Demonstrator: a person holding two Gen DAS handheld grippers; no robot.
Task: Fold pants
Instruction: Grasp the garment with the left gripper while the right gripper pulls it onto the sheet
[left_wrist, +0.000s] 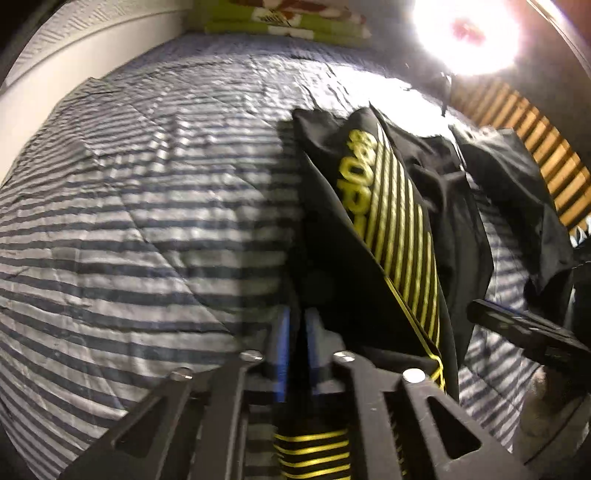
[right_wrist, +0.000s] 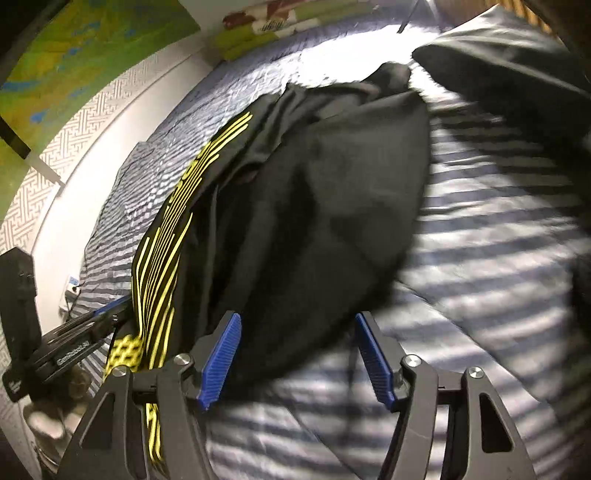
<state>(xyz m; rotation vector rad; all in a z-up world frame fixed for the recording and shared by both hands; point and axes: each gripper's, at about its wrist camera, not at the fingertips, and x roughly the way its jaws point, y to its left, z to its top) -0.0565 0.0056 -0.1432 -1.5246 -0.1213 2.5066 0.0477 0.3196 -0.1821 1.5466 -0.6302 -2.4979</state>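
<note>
Black pants (right_wrist: 314, 192) with yellow stripes, heaped on a bed under a blue-and-grey striped quilt (left_wrist: 147, 221). Left hand-held gripper (left_wrist: 297, 332) clamped tight on a striped edge of the garment, blue pads nearly touching, fabric rising from the jaws toward one o'clock in the left wrist view. Right hand-held gripper (right_wrist: 297, 354) spread wide just above the quilt, blue fingers (right_wrist: 219, 360) either side of the near hem of the dark cloth, nothing pinched between them. In the right wrist view, yellow stripes running along the pants from seven o'clock up toward eleven, bulk of the black fabric at centre, left hand-held gripper at eight o'clock. A second dark piece of cloth (right_wrist: 498, 62) at one o'clock. Bright lamp (left_wrist: 465, 33) at one o'clock in the left wrist view; green patterned bedding (left_wrist: 288, 18) at twelve.
</note>
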